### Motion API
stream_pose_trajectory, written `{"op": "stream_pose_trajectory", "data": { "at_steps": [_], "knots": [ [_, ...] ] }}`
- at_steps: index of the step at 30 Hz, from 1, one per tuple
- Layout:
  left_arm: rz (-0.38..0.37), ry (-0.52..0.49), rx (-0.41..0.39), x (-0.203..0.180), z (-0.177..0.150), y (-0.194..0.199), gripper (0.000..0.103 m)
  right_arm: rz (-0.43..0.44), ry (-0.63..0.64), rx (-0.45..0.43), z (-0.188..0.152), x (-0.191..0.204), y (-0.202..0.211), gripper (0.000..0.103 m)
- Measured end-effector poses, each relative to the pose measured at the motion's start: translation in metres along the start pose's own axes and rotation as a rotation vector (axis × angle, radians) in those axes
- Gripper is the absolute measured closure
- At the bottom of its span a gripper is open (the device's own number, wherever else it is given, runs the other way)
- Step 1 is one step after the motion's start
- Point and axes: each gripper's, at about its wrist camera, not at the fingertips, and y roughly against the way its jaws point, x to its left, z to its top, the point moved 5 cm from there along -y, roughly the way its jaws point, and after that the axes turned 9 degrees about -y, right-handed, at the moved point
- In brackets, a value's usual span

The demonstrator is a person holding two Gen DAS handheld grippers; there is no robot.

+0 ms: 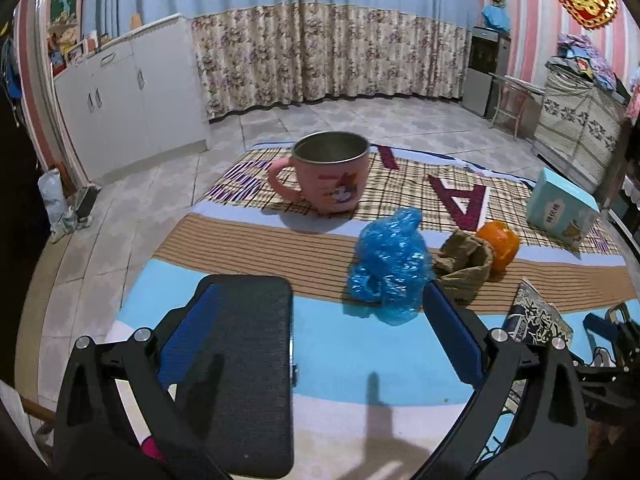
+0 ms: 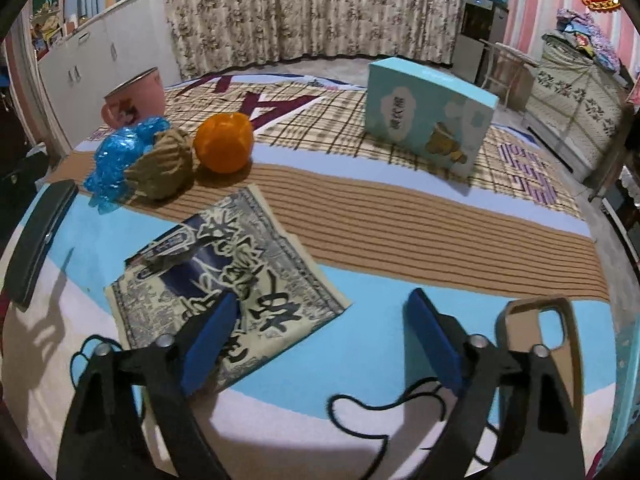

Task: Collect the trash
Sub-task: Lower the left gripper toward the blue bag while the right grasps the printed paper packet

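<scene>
Right wrist view: right gripper [image 2: 320,334] hangs spread and empty beside the printed packet [image 2: 224,280], apparently lining up on it; left gripper [image 1: 360,320] likewise gapes, holding nothing.

A table covered with a patterned cloth [image 2: 400,240], banded in plaid, brown stripes, light blue and white, carries everything. The orange [image 2: 224,142] sits on the brown stripes. Touching its left side is a crumpled brown paper [image 2: 168,164], and left of that, touching it, a crumpled blue plastic bag [image 2: 116,156]. Behind the bag, farther from the orange, a pink mug [image 2: 138,98] stands upright on the plaid. Well right of the orange stands a light-blue box [image 2: 424,116]. In front of the orange a printed packet [image 2: 224,276] lies flat; far right of the packet lies a tan phone case [image 2: 540,324].
</scene>
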Motion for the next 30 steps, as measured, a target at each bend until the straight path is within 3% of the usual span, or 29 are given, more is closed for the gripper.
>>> {"op": "stream_pose_trajectory", "data": {
  "at_steps": [6,13,22,25,30],
  "knots": [
    [-0.018,0.049,-0.002,0.009,0.000,0.002,0.005,0.042,0.015,0.000,-0.002,0.008,0.001,0.043],
    [-0.008,0.039,-0.037,0.006,0.004,0.007,0.005,0.045,0.018,-0.008,-0.001,0.012,0.000,0.054],
    [-0.001,0.023,-0.027,0.003,0.003,0.004,0.006,0.049,0.006,-0.023,0.000,0.010,0.002,0.068],
    [0.002,0.027,-0.025,0.003,0.003,0.004,0.006,0.057,-0.001,-0.035,0.001,0.009,0.005,0.078],
    [-0.003,0.033,-0.019,0.003,0.001,0.001,0.006,0.077,-0.028,-0.041,0.001,0.000,0.009,0.081]
  ]
}}
